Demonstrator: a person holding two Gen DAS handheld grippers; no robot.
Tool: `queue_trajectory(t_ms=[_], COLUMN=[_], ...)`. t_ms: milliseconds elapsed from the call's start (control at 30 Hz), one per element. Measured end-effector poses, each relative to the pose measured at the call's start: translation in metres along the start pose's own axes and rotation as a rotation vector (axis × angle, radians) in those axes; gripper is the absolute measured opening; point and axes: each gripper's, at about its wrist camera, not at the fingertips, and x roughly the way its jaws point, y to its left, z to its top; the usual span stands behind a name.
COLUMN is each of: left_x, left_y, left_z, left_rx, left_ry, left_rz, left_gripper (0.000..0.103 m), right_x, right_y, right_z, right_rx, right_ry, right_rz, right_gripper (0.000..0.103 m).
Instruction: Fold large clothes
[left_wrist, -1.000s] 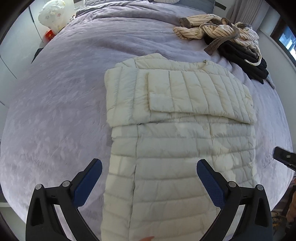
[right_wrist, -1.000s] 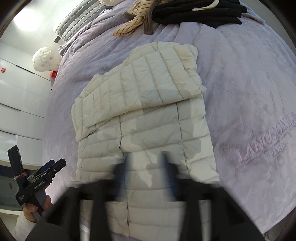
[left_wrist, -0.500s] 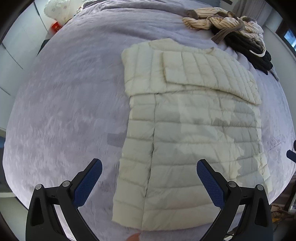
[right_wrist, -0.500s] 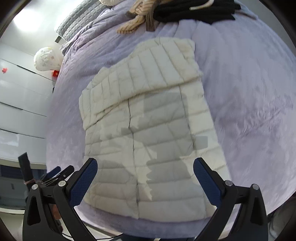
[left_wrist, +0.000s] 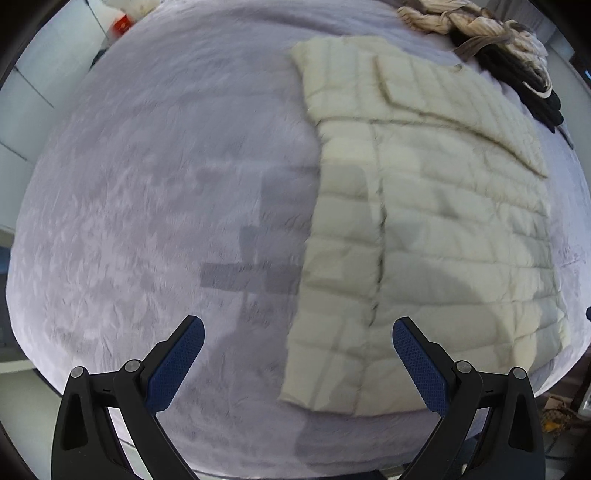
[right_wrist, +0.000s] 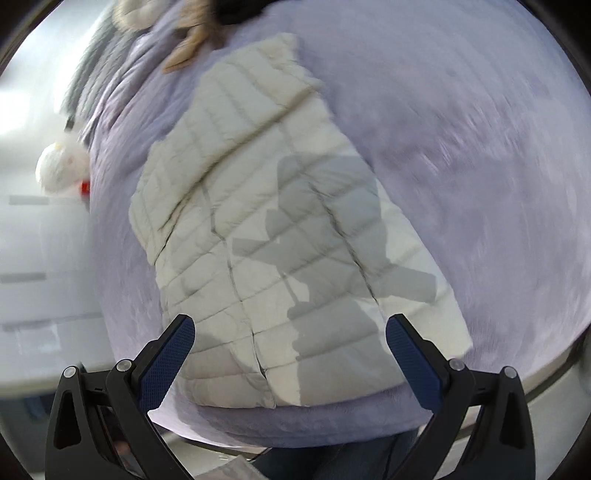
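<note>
Both tongs gape empty above the bed (left_wrist: 147, 192): the cream quilted jacket (left_wrist: 424, 229) lies flat, long axis from 6 to 12 o'clock, hem nearest, at 1 o'clock of the left tongs (left_wrist: 298, 363) and dead ahead of the right tongs (right_wrist: 290, 360), blur hiding its seams.

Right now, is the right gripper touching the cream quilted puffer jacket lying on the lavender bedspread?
Apart. In the right wrist view the right gripper hangs open above the jacket, casting a separate shadow on it.
</note>
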Motion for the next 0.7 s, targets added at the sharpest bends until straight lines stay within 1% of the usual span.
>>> queue_trajectory(t_ms=[133,300,333,533,633,700], left_x=[0.013,0.032,0.035,0.035,0.037,0.042], left_y=[0.007,0.011,0.012,0.016,0.021,0.021], left_z=[-0.012,-0.025,-0.027,-0.03,-0.028,-0.024], left_rx=[0.003,-0.018,-0.021,-0.019,-0.033,-0.027], left_ry=[0.046,0.108,0.114,0.118,0.127,0.144], left_rz=[-0.054,-0.15,-0.158,-0.197,-0.242,-0.261], left_gripper=[0.102,0.102,0.102,0.102,0.102,0.102], right_x=[0.002,0.005,0.006,0.018,0.025,0.03], right_y=[-0.024,-0.045,-0.048,-0.065,-0.069,-0.071], right_z=[-0.007,-0.022,-0.025,-0.037,-0.042,-0.045], right_rx=[0.111,0.191,0.204,0.266,0.288,0.306], right_ry=[0.01,0.023,0.026,0.039,0.034,0.029], right_rz=[0.034,0.005,0.002,-0.003,0.022,0.054], right_gripper=[0.103,0.103,0.103,0.103,0.103,0.102])
